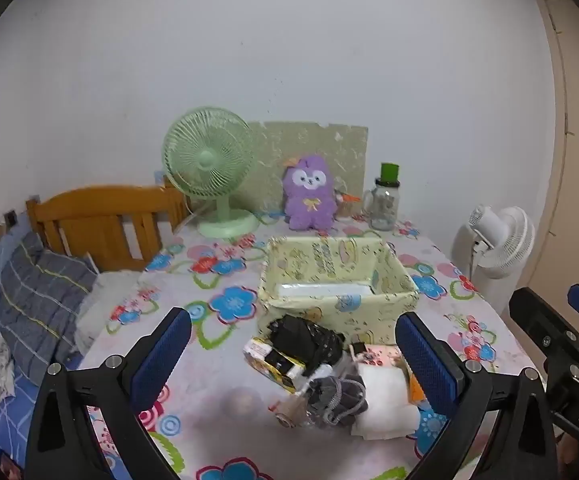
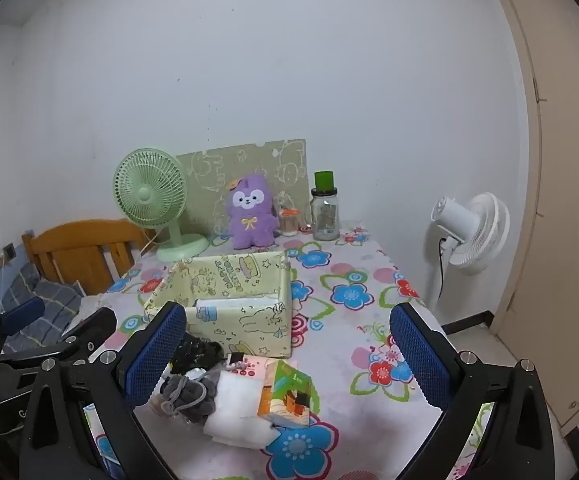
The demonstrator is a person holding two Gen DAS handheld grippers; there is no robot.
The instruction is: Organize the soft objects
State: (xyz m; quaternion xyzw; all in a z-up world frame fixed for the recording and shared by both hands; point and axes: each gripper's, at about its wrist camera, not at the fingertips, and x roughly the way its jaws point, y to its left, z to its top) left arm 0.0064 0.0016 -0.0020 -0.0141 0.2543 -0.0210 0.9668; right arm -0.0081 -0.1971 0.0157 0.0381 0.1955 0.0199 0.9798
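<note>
A small pile lies on the floral tablecloth (image 1: 217, 344) in front of a pale yellow fabric box (image 1: 329, 304): a black crumpled bag (image 1: 309, 340), a grey corded cloth (image 1: 341, 396), a white folded cloth (image 1: 385, 404) and a small yellow carton (image 1: 273, 364). My left gripper (image 1: 295, 360) hangs open just short of the pile, holding nothing. My right gripper (image 2: 287, 356) is open too, over the white cloth (image 2: 237, 400), the grey cloth (image 2: 185, 396) and a colourful carton (image 2: 289, 392). A purple plush (image 2: 249, 212) sits upright behind the box (image 2: 249, 320).
At the back stand a green desk fan (image 1: 209, 168) and a glass jar with a green lid (image 1: 385, 200). A white floor fan (image 2: 469, 232) stands off the table's right edge. A bed with a wooden headboard (image 1: 105, 224) and a grey pillow (image 1: 41, 304) lies left.
</note>
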